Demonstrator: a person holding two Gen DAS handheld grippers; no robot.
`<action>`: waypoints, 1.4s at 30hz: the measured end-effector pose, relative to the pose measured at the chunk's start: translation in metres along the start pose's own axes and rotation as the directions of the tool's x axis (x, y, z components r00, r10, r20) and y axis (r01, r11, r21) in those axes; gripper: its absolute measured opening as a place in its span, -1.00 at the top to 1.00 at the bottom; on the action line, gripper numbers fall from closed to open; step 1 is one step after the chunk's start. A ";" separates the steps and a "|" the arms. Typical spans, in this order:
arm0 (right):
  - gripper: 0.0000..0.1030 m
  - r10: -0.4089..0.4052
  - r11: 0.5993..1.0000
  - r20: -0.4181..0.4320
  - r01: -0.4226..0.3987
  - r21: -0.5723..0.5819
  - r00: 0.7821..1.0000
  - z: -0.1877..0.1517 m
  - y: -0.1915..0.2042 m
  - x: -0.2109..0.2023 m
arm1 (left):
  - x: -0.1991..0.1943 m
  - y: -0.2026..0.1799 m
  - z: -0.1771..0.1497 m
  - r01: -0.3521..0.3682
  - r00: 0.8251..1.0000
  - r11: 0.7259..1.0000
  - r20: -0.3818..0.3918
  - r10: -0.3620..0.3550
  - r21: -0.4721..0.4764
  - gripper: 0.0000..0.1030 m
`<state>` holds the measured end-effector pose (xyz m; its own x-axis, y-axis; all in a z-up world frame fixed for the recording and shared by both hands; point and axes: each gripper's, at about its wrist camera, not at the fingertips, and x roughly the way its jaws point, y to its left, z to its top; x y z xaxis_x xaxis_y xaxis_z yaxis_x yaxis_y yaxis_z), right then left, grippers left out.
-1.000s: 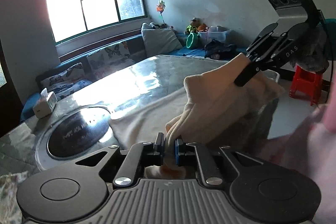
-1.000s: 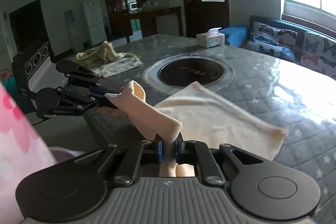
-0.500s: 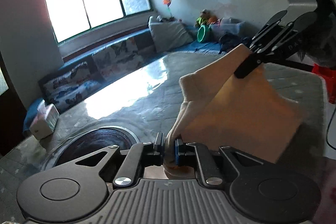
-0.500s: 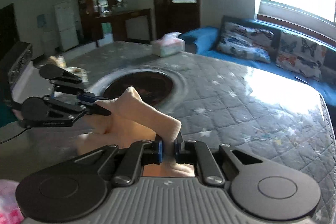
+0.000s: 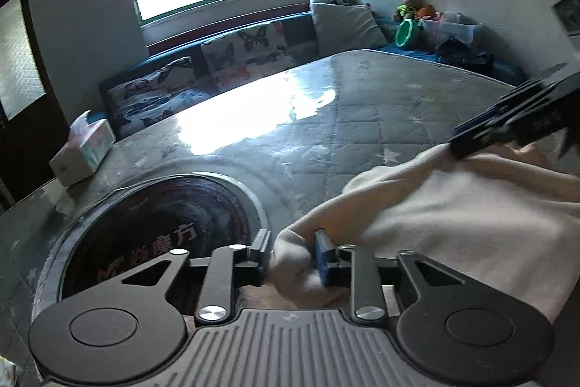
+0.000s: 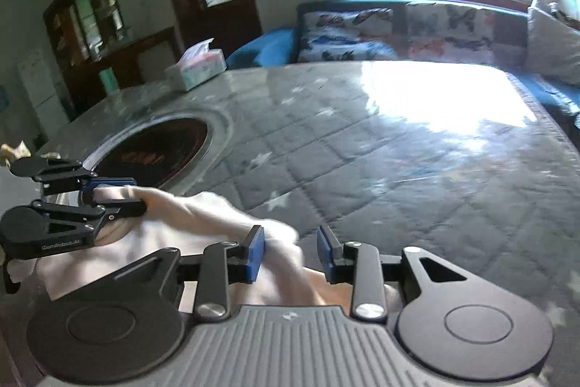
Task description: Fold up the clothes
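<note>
The cream cloth [image 5: 453, 216], held raised a second ago, has been carried forward and lowered onto the quilted table [image 5: 362, 118] beside the round inset [image 5: 152, 227]. The jaws of the right gripper [image 6: 290, 254] and the left gripper [image 5: 293, 254], clamped earlier, have been parted around its corners.

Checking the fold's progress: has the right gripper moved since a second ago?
Yes. The right gripper carried the cream cloth forward over the table, toward the sofa, and its jaws have opened.
</note>
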<state>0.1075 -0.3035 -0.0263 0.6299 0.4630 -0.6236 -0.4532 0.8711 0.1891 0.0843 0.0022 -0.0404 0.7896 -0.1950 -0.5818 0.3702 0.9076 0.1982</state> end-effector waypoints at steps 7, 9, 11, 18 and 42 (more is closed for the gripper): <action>0.39 -0.029 1.000 -0.014 0.029 0.000 0.999 -0.024 -0.005 -0.050 | -0.008 0.011 0.000 -0.078 0.997 0.995 0.001 0.078 -0.058 0.27; 0.39 -0.042 0.999 -0.023 0.042 0.001 0.999 -0.035 -0.005 -0.061 | -0.013 0.013 -0.001 -0.106 0.994 0.992 -0.002 0.107 -0.074 0.27; 0.39 -0.043 0.999 -0.021 0.043 0.006 0.999 -0.042 -0.003 -0.072 | -0.017 0.016 -0.002 -0.135 0.991 0.987 -0.005 0.135 -0.091 0.30; 0.40 -0.106 0.994 -0.016 0.106 -0.006 0.994 -0.046 -0.007 -0.069 | -0.049 -0.013 -0.002 -0.022 0.999 0.995 0.046 0.026 -0.096 0.29; 0.81 -0.074 0.997 0.032 0.074 -0.019 0.997 -0.021 0.004 -0.046 | -0.039 -0.006 -0.003 0.075 0.997 0.984 -0.004 -0.077 -0.162 0.30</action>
<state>0.0635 -0.3247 -0.0130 0.6816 0.4027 -0.6109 -0.4173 0.8998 0.1275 0.0494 0.0058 -0.0213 0.7570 -0.2625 -0.5984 0.3441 0.9387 0.0235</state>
